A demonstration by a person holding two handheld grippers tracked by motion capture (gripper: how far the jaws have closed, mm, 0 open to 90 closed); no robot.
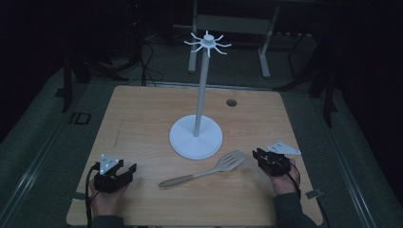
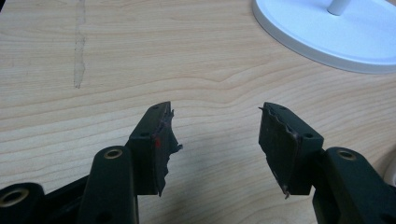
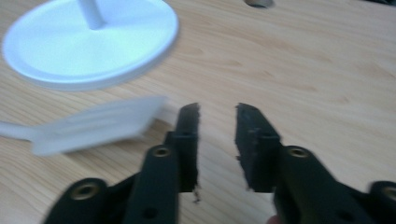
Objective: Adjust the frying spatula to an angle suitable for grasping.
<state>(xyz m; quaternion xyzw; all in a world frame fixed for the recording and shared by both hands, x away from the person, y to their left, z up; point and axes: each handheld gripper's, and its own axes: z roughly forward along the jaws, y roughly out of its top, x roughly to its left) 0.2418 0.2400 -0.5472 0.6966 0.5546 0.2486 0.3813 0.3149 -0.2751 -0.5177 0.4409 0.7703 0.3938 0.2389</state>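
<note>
A white slotted spatula (image 1: 204, 173) with a wooden handle lies flat on the wooden table (image 1: 142, 118), in front of a white stand (image 1: 196, 137) with a round base, a tall pole and hooks on top. My right gripper (image 1: 257, 154) rests near the table's right edge, just right of the spatula's blade. In the right gripper view its jaws (image 3: 217, 111) stand a little apart with nothing between them, and the blade (image 3: 93, 123) lies to their left. My left gripper (image 1: 127, 172) sits at the front left, open wide (image 2: 217, 112) over bare wood.
A small round hole (image 1: 231, 102) is in the table top behind the stand's base. The base's rim (image 2: 327, 37) shows far right in the left gripper view. Dark floor, cables and a metal frame lie beyond the table.
</note>
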